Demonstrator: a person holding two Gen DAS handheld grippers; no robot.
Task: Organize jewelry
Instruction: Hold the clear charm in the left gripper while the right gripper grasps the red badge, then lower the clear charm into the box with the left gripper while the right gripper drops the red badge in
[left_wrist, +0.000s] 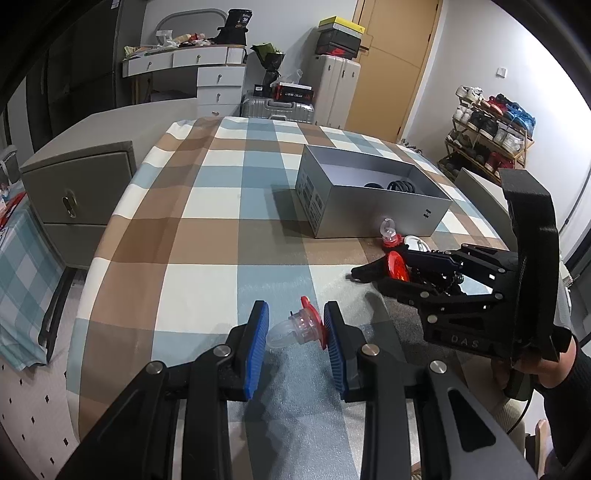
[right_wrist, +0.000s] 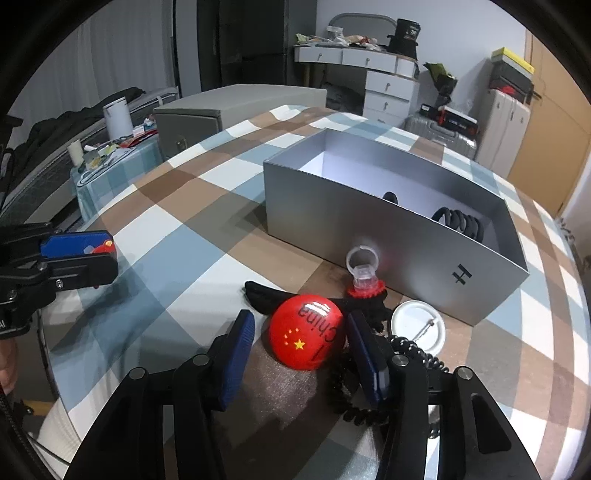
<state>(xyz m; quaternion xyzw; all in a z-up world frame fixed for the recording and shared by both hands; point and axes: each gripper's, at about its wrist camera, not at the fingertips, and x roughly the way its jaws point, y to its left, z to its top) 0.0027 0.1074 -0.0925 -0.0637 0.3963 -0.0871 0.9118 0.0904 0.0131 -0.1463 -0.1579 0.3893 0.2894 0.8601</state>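
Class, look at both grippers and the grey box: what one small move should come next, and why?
Probably close the right gripper on the red badge. Its fingers already sit either side of the badge but look open. The left gripper seems to hold a toy ring, and the grey box waits behind.

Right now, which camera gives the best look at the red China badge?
The right wrist view: the red China badge faces the lens between the right claw pads, flag and lettering legible. The left wrist view shows it edge-on only.

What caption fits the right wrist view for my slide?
Right gripper fingers straddle a red China badge before the open grey box; a toy ring stands alongside.
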